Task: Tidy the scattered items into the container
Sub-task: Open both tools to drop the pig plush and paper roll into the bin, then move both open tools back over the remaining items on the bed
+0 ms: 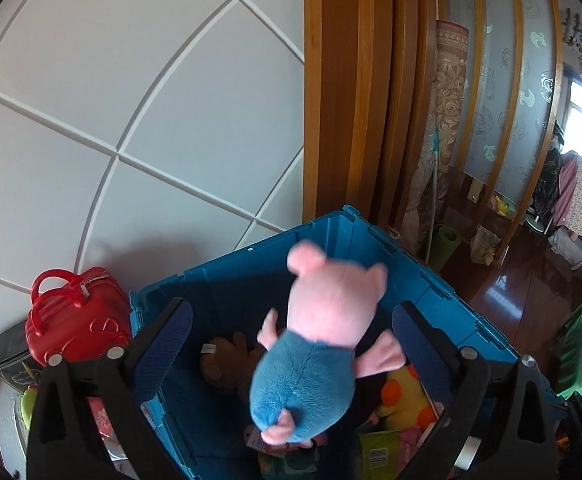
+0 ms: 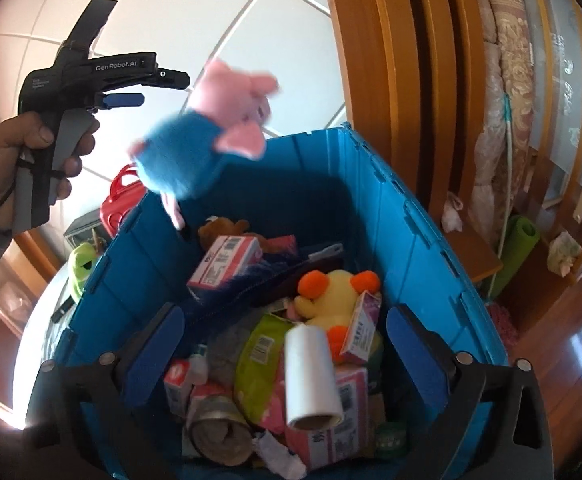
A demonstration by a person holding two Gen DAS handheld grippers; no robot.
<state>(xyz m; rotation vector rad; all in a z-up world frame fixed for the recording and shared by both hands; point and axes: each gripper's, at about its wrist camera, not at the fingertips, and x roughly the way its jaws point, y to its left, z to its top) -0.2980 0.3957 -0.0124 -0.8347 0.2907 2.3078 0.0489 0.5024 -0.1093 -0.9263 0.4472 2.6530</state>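
- Pink-and-blue plush pig (image 2: 207, 128) is hanging in mid-air, blurred, above the blue crate's (image 2: 407, 216) far-left corner; nothing is gripping it.
- Left gripper (image 1: 291, 344): fingers are spreading wide, pads clear of the pig between them in the left wrist view.
- Right gripper (image 2: 285, 344): fingers are standing wide apart; white roll (image 2: 311, 376) is floating between them, untouched.
- Crate contents are overlapping: yellow duck plush (image 2: 331, 296), brown plush (image 2: 221, 228), pink cartons (image 2: 227, 264), green packet (image 2: 261, 356); labels too blurred to read.
- Red case (image 1: 75, 320) is sitting at lower left, partly hidden by the crate wall.
- A hand (image 2: 31, 160) is gripping the left gripper's handle, upper left.
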